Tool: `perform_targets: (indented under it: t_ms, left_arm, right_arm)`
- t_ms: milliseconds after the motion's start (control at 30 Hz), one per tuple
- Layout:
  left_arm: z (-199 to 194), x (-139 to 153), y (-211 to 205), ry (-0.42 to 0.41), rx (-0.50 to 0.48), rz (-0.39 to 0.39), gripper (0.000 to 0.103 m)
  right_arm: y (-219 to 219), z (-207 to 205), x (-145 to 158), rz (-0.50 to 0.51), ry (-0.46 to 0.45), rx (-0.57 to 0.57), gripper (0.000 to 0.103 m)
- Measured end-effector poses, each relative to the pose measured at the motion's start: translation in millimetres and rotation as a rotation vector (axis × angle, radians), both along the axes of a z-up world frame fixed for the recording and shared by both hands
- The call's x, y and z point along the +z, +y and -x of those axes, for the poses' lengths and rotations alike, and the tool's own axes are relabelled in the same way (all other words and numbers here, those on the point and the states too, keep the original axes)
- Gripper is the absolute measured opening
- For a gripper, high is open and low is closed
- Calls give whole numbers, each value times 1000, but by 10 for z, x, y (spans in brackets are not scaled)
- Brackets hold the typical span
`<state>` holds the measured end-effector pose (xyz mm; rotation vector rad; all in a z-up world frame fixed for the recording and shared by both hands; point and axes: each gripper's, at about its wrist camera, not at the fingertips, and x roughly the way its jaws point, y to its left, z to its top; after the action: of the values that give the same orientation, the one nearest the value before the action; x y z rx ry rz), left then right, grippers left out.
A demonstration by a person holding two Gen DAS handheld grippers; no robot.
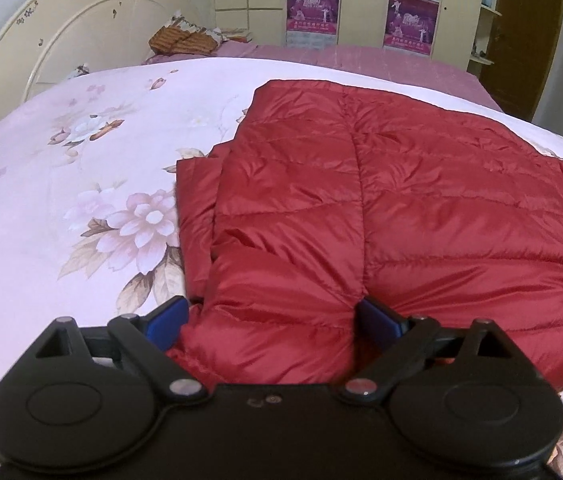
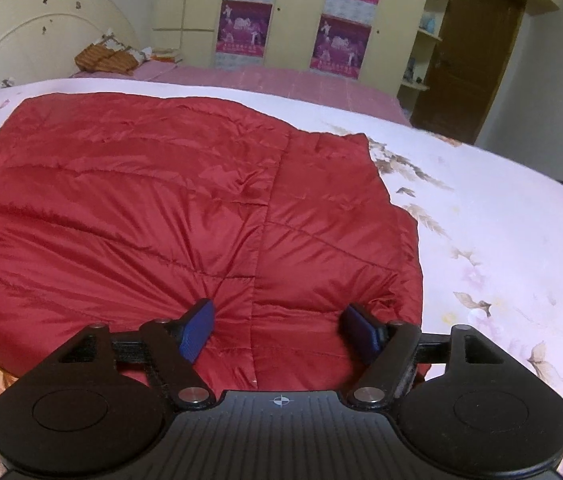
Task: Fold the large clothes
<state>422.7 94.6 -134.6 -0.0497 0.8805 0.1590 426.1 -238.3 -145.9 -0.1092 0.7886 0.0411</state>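
**Jacket: puffy, slick and light — take it by the near hem**

Jacket (image 1: pixel 381 200) lies flat on the bed (image 1: pixel 61 240), red and quilted, its near edge right under both claws. One sleeve seems already tucked under on the left side. The shell looks shiny and slippery, the filling soft and springy, so it should weigh little but will likely slide and puff back out of a fold.

Left claw (image 1: pixel 273 320) stands wide open, its blue pads either side of a bulge of fabric near the left corner, not pinching it. Right claw (image 2: pixel 281 328) is also open, straddling the seam near the right corner. Best hold: deep bites through all layers at the near corners.
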Motion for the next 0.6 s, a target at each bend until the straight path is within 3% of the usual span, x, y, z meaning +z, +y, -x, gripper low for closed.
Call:
perform_targets:
  t_ms: [600]
  left_arm:
    - [93,200,22,12,-12,24,91]
  right_arm:
    - [-95,297,285,-59,-39,-37,71]
